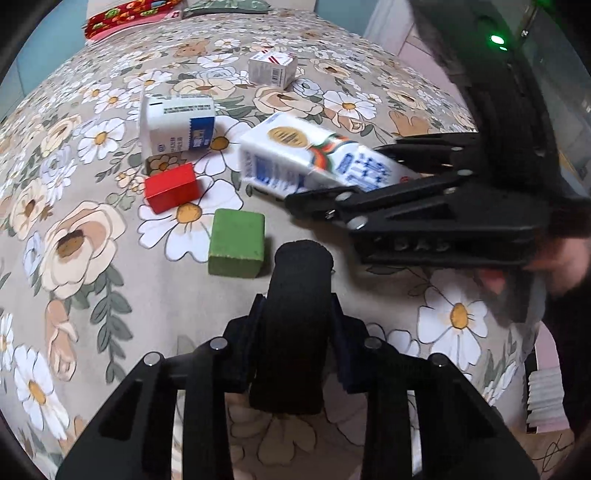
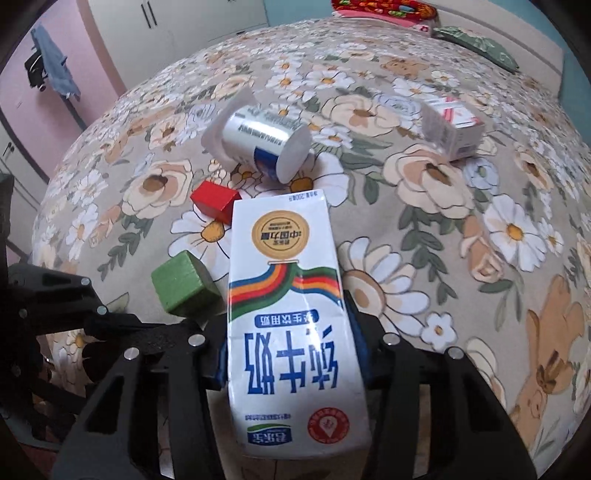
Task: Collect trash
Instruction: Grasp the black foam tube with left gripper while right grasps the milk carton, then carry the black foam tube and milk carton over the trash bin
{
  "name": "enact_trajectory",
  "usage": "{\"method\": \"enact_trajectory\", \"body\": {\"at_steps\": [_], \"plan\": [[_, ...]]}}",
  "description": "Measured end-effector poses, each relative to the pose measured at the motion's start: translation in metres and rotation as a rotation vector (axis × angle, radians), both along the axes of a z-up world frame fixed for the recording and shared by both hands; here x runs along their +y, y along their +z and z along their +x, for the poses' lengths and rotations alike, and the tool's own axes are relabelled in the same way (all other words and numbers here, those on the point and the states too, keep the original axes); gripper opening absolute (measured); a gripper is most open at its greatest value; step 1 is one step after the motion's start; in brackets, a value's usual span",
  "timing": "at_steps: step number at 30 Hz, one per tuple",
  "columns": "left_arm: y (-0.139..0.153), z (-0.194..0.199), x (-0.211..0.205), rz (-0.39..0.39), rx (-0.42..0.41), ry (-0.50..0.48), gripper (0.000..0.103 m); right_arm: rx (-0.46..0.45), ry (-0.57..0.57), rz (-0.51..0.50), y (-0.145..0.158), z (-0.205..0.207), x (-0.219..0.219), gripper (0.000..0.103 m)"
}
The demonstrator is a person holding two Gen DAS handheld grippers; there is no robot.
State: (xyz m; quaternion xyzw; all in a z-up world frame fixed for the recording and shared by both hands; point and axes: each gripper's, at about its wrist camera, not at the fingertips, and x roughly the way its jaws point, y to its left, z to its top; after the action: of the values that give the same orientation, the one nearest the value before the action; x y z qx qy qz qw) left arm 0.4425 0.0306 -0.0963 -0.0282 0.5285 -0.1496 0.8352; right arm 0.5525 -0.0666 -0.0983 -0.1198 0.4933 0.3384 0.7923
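Floral bedspread [image 2: 424,236]; right hand-held gripper [image 2: 291,354] clamps glossy rectangular milk carton [image 2: 288,295].

Floral bedspread [image 2: 461,221], pink wall [image 2: 62,44], wardrobe [image 2: 177,26].

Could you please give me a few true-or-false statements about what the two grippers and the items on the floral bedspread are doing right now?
1. The right gripper grips the milk carton. True.
2. The left gripper stands wide open. False: it is shut, empty.
3. The yogurt cup stands upright. False: it lies on its side.
4. The green block lies nearer the left gripper than the red block. True.
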Motion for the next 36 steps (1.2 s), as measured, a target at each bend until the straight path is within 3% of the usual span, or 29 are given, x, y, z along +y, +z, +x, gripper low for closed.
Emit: {"method": "enact_trajectory", "body": {"at_steps": [10,27,36], "plan": [[0.064,-0.041,-0.003,0.039,-0.086,0.032,0.035,-0.100,-0.055,0.004,0.074,-0.045,-0.029,0.051],[0.219,-0.141,-0.018,0.120,-0.373,0.056,0.035,-0.330,-0.125,0.048,0.229,-0.173,-0.091,0.051],[0.264,-0.201,-0.030,0.145,-0.489,0.047,0.035,-0.415,-0.141,0.061,0.281,-0.246,-0.108,0.051]]}}
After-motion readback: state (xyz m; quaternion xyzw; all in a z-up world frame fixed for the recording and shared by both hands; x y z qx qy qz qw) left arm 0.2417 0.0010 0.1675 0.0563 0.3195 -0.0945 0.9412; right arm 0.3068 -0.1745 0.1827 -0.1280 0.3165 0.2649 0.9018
